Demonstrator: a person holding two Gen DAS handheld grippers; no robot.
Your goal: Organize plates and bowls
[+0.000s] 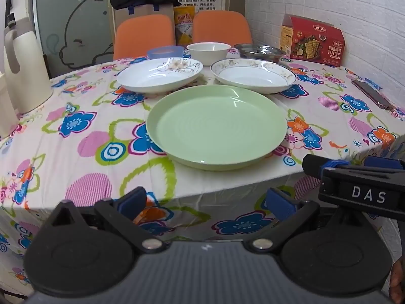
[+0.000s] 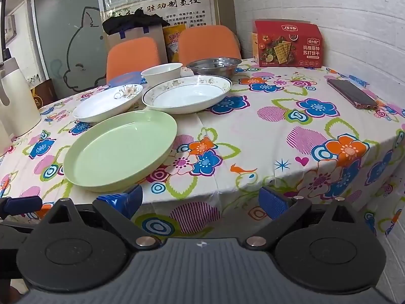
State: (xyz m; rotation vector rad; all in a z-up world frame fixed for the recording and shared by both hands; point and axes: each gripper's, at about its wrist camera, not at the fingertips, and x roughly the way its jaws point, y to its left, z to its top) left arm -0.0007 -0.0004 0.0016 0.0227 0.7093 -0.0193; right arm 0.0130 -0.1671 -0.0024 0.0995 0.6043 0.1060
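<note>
While both claws gape empty, green plate (image 1: 216,126) lies ahead, apart.

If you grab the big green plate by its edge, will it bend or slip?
The green plate looks rigid, so bending seems unlikely. Its glossy surface shows reflections, so it may slip in the jaws. It sits flat and wide on the tablecloth, so it probably won't tip.
</note>
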